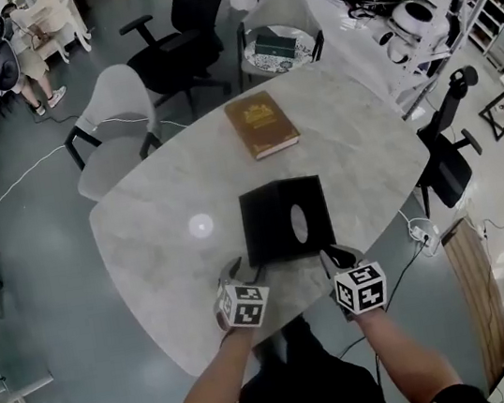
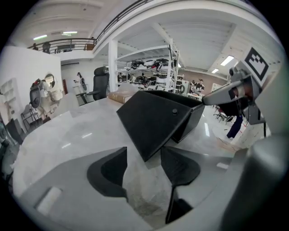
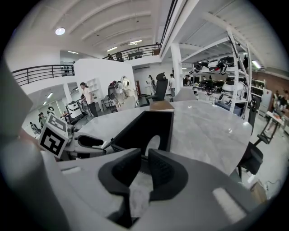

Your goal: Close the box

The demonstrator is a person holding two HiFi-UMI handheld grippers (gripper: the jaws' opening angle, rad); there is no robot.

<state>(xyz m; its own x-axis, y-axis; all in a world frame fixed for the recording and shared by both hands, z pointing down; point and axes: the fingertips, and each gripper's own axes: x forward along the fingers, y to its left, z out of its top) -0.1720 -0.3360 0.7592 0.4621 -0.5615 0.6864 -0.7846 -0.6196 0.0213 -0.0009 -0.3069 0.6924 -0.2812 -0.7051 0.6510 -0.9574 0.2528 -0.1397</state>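
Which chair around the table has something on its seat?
The grey chair at the far side, right of the black office chair: a dark green flat item lies on it.

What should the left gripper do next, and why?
Probably nudge the flap down onto the box: it stands tilted up, and its corner sits between the left gripper's opening fingers, unpinched.

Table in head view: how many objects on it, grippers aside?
2. A black box sits at the near edge, and a brown book lies beyond it. Nothing looks hidden.
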